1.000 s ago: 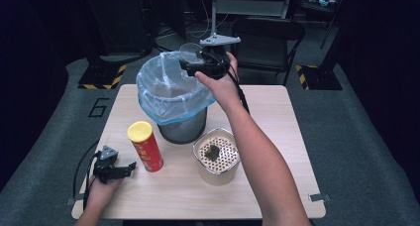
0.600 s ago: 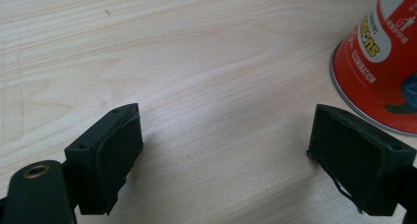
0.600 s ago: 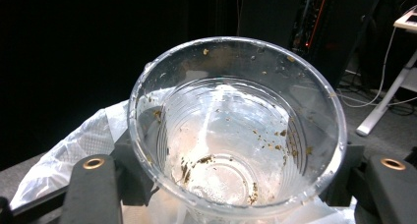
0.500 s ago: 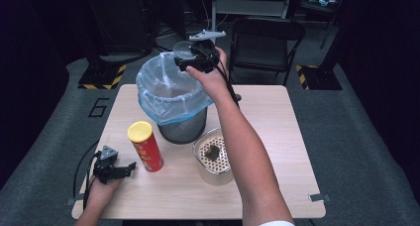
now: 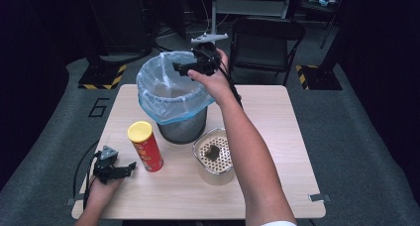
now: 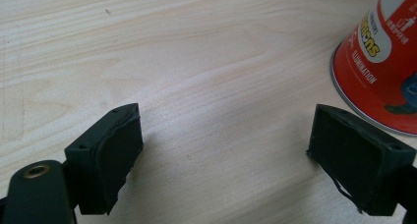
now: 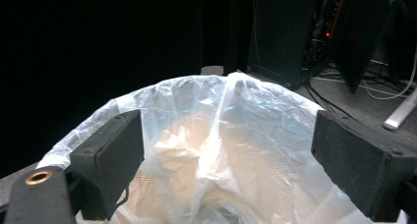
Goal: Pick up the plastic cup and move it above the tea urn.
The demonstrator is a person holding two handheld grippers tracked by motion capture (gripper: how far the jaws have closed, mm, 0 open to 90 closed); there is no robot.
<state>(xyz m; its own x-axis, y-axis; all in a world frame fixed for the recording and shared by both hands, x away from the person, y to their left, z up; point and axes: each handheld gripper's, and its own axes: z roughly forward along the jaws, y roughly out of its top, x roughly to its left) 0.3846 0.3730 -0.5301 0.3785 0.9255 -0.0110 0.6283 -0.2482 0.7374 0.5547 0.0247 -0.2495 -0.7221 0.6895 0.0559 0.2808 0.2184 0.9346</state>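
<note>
Right gripper (image 5: 181, 67): I see jaws wide, empty, over lined bin (image 5: 171, 94).
Left gripper (image 5: 130, 167): jaws wide on table (image 5: 277, 117), beside red can (image 5: 145, 146).

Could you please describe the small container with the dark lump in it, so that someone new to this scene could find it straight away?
Start at the mesh bin lined with a pale blue bag, near the middle of the wooden table. Just beside it, on the person's right and nearer to them, stands a round clear container with a perforated bottom. Unlike the red, yellow-lidded can on the bin's other side, it is low, open-topped and holds one dark lump.
</note>
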